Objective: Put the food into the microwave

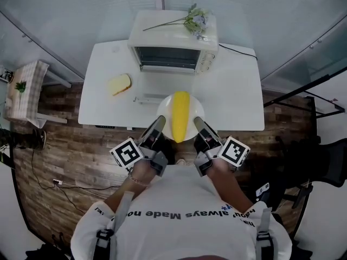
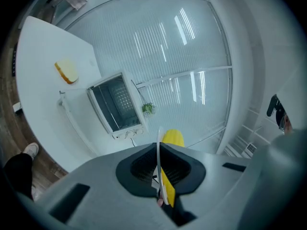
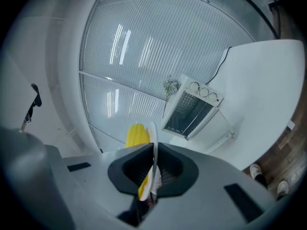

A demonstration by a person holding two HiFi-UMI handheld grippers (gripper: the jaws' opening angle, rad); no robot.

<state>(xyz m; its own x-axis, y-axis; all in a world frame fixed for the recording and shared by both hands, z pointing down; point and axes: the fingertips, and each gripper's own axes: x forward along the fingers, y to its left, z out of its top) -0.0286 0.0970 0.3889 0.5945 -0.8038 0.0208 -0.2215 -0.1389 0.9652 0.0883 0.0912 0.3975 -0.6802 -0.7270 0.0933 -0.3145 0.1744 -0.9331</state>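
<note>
We have both tongs clamped on the rim of the white plate [image 1: 164,111]: the left gripper [image 1: 158,122] on its left side, the right gripper [image 1: 199,123] on its right. The plate carries the corn cob [image 1: 180,115] and sits at the table's [image 1: 233,102] near edge, partly past it. The microwave [image 1: 173,37] stands at the far edge. Its open door [image 1: 165,83] lies flat between its mouth and the plate. A bread slice [image 1: 120,84] lies left of the door, and flowers [image 1: 196,21] rest on the microwave's top.

White T-shirt [image 1: 179,199] (dark lettering), grey shoulder straps [image 1: 120,210]; grey left gripper [image 1: 159,121] and right gripper [image 1: 199,122] bear square-marker cubes [image 1: 128,153].
</note>
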